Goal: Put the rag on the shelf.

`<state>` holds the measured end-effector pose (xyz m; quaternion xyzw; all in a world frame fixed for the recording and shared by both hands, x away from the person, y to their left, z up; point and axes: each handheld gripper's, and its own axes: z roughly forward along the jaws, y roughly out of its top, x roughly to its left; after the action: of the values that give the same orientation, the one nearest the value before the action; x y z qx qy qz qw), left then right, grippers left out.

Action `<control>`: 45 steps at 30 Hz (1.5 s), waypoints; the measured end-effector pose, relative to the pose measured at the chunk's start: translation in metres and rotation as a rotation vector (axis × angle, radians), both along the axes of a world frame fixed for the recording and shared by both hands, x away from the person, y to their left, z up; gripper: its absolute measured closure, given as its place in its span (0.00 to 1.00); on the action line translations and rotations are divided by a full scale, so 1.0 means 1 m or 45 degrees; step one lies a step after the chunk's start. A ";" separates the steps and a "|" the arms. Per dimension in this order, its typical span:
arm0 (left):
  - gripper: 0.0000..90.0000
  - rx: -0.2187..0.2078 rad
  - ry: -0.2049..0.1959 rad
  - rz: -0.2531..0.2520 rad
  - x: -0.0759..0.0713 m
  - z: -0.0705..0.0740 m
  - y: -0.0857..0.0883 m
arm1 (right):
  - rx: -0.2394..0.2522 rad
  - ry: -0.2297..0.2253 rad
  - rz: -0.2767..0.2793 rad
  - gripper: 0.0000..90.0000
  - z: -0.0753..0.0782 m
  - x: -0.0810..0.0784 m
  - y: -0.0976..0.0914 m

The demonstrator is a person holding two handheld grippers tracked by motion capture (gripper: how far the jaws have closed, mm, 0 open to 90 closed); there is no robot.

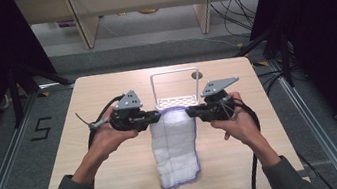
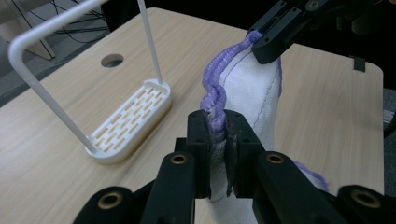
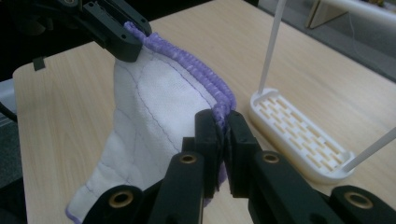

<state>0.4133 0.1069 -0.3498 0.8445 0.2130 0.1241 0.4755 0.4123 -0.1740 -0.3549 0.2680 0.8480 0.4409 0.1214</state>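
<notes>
Each claw is clamped tight on a top corner of the white cloth (image 1: 175,144): left claw (image 1: 155,116), right claw (image 1: 190,112). It hangs between them, its bottom edge on the counter (image 1: 105,93).

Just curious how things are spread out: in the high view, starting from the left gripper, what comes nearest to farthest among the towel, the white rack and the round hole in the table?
1. Towel: clamped in the left gripper, hanging toward the table.
2. White rack: just behind, at the middle.
3. Round hole: farthest, back right of the rack.
</notes>
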 end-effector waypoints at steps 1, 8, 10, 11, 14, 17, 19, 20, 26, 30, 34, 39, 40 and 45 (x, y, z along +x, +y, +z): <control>0.90 0.007 -0.002 -0.001 0.000 0.006 0.000 | 0.002 -0.001 0.014 0.95 0.005 0.001 0.000; 0.90 0.035 -0.029 -0.013 0.005 0.046 -0.007 | 0.002 -0.073 -0.021 0.95 0.044 0.004 -0.004; 0.90 0.039 -0.028 -0.010 0.010 0.057 -0.009 | 0.003 -0.084 -0.021 0.95 0.052 0.007 -0.006; 0.90 0.042 -0.038 -0.006 0.013 0.061 -0.010 | 0.007 -0.080 -0.037 0.95 0.057 0.009 -0.006; 0.90 0.040 -0.049 0.018 0.021 0.072 -0.012 | 0.024 -0.104 -0.054 0.95 0.068 0.015 -0.009; 0.90 0.051 -0.065 0.036 0.030 0.081 -0.016 | 0.023 -0.128 -0.077 0.95 0.078 0.023 -0.010; 0.90 0.053 -0.068 0.045 0.037 0.084 -0.018 | 0.019 -0.128 -0.093 0.95 0.083 0.028 -0.012; 0.90 0.036 -0.065 0.057 0.039 0.085 -0.019 | 0.022 -0.132 -0.102 0.95 0.086 0.032 -0.013; 0.90 0.039 -0.082 0.084 0.056 0.092 -0.023 | 0.045 -0.137 -0.149 0.95 0.094 0.049 -0.016; 0.90 0.030 -0.097 0.114 0.065 0.096 -0.025 | 0.069 -0.139 -0.178 0.95 0.101 0.060 -0.016; 0.90 0.020 -0.127 0.146 0.075 0.099 -0.025 | 0.083 -0.160 -0.210 0.95 0.103 0.070 -0.014; 0.90 0.004 -0.124 0.198 0.090 0.103 -0.024 | 0.076 -0.174 -0.240 0.95 0.107 0.083 -0.009; 0.90 0.006 -0.125 0.203 0.091 0.104 -0.025 | 0.082 -0.173 -0.240 0.95 0.108 0.087 -0.008; 0.90 -0.028 -0.132 0.224 0.105 0.108 -0.023 | 0.074 -0.182 -0.278 0.95 0.114 0.097 -0.005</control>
<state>0.5187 0.0840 -0.2415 0.8098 0.2628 0.2064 0.4822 0.5097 -0.1793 -0.2406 0.3299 0.7898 0.4676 0.2209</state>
